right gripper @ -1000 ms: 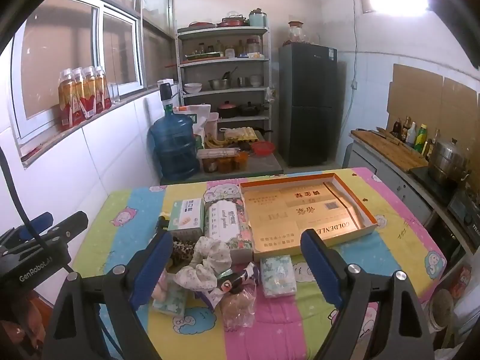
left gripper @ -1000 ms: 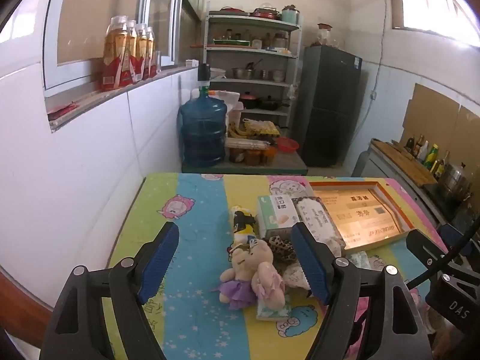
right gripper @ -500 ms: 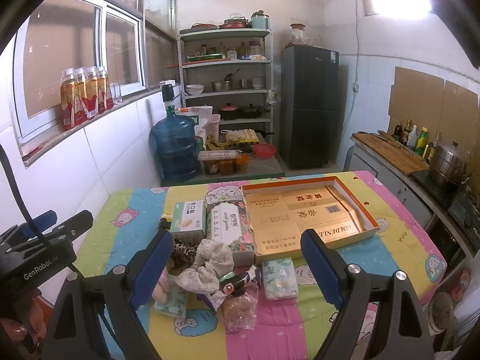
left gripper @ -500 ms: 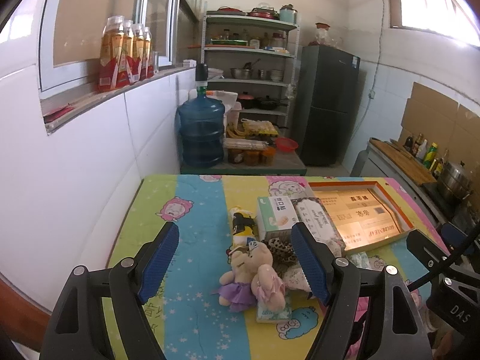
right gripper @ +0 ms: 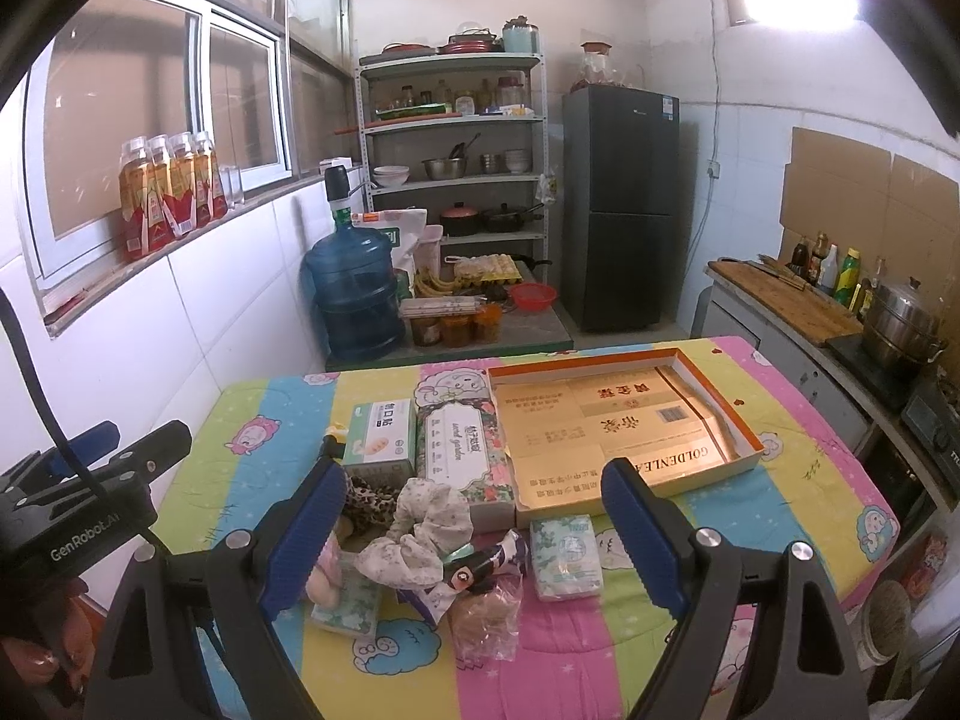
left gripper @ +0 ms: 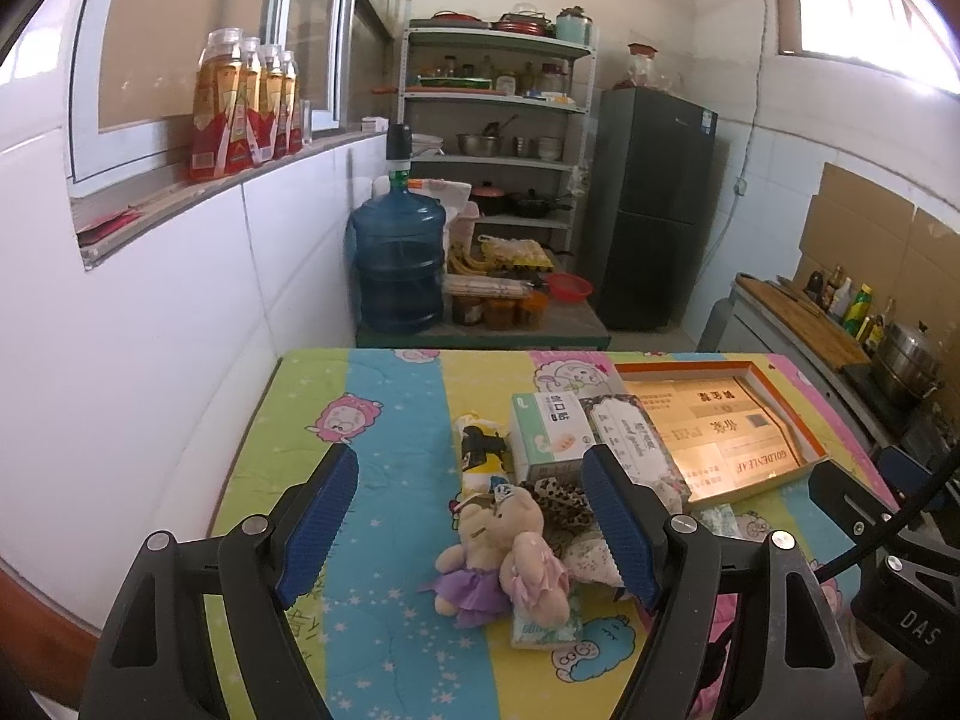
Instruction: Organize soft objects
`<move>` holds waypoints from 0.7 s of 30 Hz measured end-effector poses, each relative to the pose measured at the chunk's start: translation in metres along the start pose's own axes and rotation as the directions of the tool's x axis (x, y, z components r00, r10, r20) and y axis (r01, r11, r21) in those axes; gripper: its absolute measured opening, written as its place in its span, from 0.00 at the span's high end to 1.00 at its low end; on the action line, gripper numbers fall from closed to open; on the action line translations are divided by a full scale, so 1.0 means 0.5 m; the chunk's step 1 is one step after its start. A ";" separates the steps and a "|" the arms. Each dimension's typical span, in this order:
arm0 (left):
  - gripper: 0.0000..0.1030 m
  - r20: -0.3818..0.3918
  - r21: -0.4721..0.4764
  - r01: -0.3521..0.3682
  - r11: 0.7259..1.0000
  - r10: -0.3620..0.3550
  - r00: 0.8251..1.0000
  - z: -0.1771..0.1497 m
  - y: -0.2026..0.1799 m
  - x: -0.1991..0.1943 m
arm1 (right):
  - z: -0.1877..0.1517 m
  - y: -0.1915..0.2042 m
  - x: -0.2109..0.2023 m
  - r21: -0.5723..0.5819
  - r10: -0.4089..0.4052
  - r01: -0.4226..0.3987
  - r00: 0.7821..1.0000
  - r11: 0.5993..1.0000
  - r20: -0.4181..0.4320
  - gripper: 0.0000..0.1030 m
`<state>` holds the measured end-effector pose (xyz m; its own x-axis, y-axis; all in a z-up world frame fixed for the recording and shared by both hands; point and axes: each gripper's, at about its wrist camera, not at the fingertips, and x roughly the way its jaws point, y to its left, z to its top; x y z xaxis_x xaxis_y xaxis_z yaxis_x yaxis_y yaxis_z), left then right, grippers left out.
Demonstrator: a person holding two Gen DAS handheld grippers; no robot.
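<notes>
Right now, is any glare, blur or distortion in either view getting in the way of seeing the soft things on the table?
Left wrist view: window top right blown out, walls bow from fisheye, plush toy sharp. Right wrist view: glare top right, gold box reflects light but stays readable, floral cloth clear; dark vignette at corners.

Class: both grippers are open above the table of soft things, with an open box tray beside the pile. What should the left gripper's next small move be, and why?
Probably lower the left gripper onto the plush bears. Its jaws are open and empty, the bears lie between the fingers in the left wrist view, nearest in the pile, and the box tray holds no soft things yet.
</notes>
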<state>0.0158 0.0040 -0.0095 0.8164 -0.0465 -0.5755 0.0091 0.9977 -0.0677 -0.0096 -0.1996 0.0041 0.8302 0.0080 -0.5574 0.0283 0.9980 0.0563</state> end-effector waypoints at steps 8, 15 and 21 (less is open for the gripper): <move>0.24 -0.001 0.006 0.008 1.000 -0.008 1.000 -0.004 -0.005 0.006 | 0.000 -0.001 0.003 0.005 0.000 0.000 1.000 1.000 -0.003 0.15; 0.24 -0.005 0.009 0.009 1.000 -0.009 1.000 -0.007 -0.009 0.006 | -0.004 -0.005 0.005 0.011 0.007 -0.007 1.000 1.000 -0.008 0.15; 0.24 -0.010 0.007 0.010 1.000 -0.010 1.000 -0.009 -0.010 0.006 | -0.008 -0.003 0.006 0.008 0.010 -0.010 1.000 1.000 -0.009 0.15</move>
<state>0.0156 -0.0015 -0.0147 0.8107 -0.0565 -0.5827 0.0210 0.9975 -0.0675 -0.0095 -0.2010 -0.0008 0.8254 0.0187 -0.5643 0.0245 0.9973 0.0690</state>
